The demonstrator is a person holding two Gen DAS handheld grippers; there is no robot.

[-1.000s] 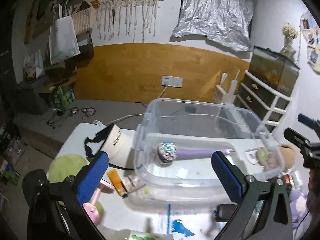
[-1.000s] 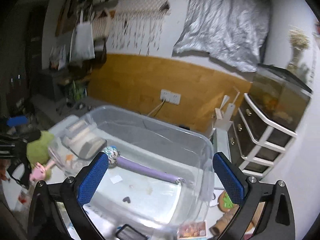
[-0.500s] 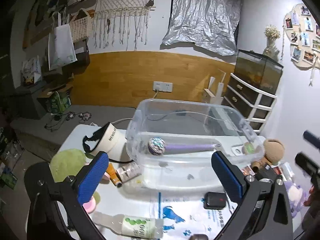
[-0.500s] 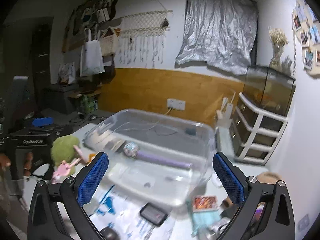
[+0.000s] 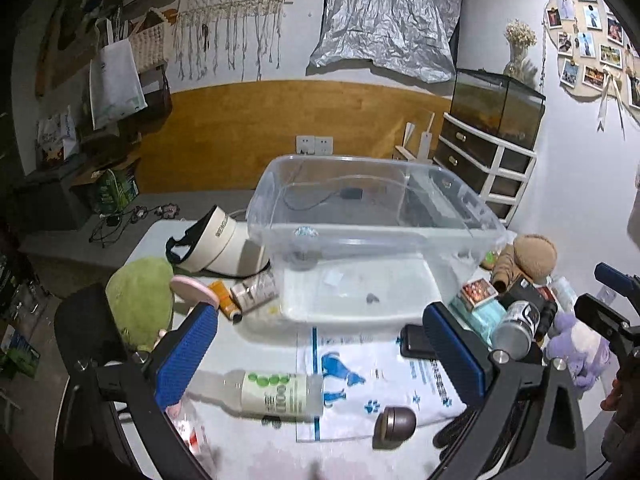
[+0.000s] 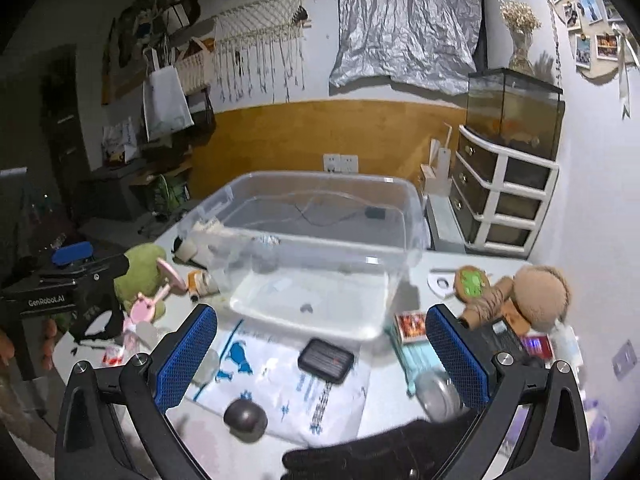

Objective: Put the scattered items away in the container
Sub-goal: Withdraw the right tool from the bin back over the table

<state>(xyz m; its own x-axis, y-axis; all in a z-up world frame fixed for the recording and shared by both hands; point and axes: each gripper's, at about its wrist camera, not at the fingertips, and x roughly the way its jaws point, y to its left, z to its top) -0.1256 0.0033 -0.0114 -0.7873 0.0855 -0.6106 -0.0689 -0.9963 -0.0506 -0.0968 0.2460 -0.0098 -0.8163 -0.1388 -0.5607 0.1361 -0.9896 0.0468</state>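
A clear plastic bin (image 5: 372,236) stands in the middle of the white table, also seen in the right wrist view (image 6: 320,240). My left gripper (image 5: 320,344) is open and holds nothing, hovering over a lying bottle (image 5: 276,394) and a printed white bag (image 5: 360,364). My right gripper (image 6: 320,360) is open too, above a black case (image 6: 326,360) and a brown dome (image 6: 245,416). A brown plush (image 6: 532,296), a card box (image 6: 410,326) and a silver can (image 5: 516,326) lie right of the bin.
Left of the bin lie a green plush (image 5: 140,300), a pink toy (image 6: 148,300), a visor cap (image 5: 224,244) and an orange tube (image 5: 226,300). A purple plush (image 5: 576,350) sits at the right table edge. A drawer unit with a fish tank (image 6: 508,184) stands behind.
Both grippers have drawn back from the bin toward the near table edge. The bottle, dome, black case and right-side items have come into view. Both stay open.
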